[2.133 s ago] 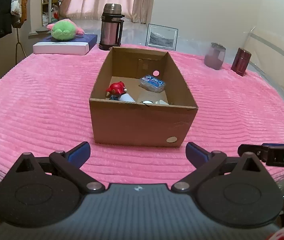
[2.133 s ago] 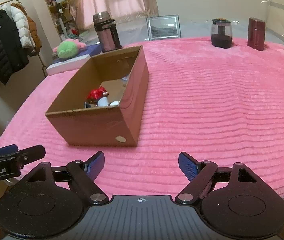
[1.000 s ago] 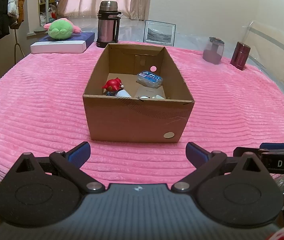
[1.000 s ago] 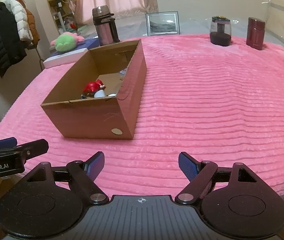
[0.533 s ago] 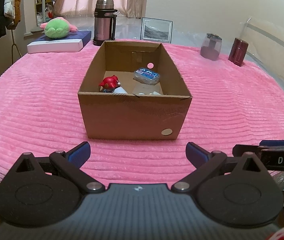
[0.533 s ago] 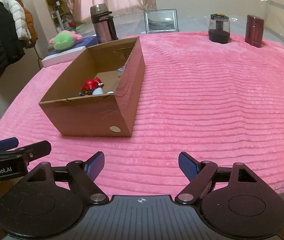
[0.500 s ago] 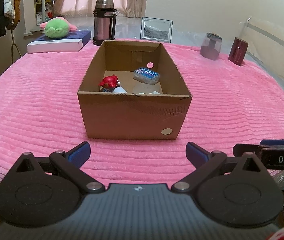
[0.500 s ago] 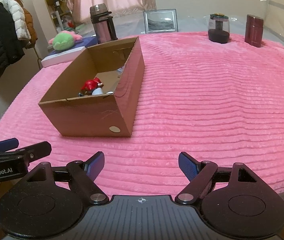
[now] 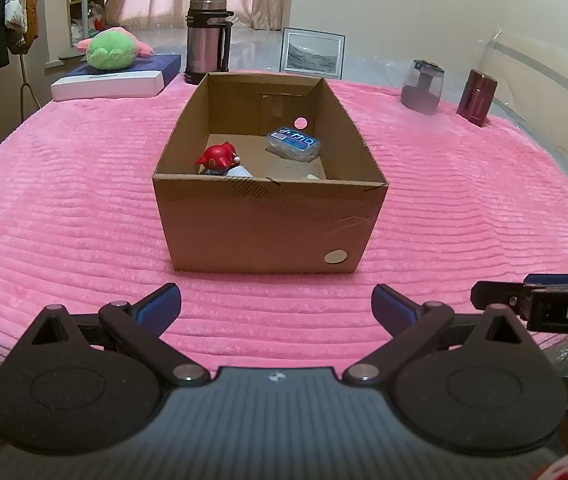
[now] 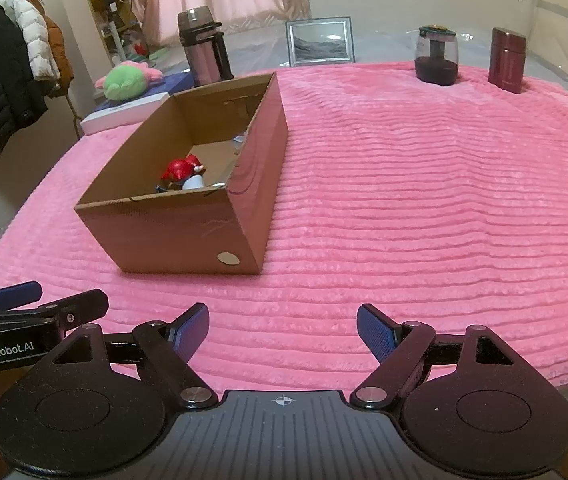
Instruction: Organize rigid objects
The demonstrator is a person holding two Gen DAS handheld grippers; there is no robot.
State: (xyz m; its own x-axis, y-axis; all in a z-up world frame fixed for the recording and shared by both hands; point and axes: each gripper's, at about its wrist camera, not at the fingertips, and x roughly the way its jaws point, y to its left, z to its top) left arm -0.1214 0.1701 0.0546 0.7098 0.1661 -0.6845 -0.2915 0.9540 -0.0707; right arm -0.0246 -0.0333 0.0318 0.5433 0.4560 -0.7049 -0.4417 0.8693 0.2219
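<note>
A pink ribbed blanket [image 9: 64,216] is spread over the whole surface, and both tools are held low above its near edge, pointing forward and level. The left gripper [image 9: 276,306] is seen with its 2 blue-padded fingers spread wide and nothing between them; the cardboard box [image 9: 268,228] stands directly ahead of it, well apart. The right gripper [image 10: 283,328] is likewise spread wide and empty, held just to the right of the left one, with the box ahead and to its left.

The box is open at the top and rests upright on the blanket. Inside it, a red-capped figurine [image 9: 218,158] is seen toward the near left, with a white object [image 9: 238,171] just beside it, mostly hidden by the near wall. A blue-labelled packet [image 9: 294,143] lies toward the far right of the box floor.

Along the far edge, a steel thermos [image 9: 206,36] stands behind the box, a framed picture [image 9: 312,54] to its right, and a green plush toy [image 9: 110,47] lies on a flat white-and-blue box [image 9: 116,80] at far left. At far right, a dark glass jar [image 10: 436,56] and a maroon canister [image 10: 507,60] stand side by side.
</note>
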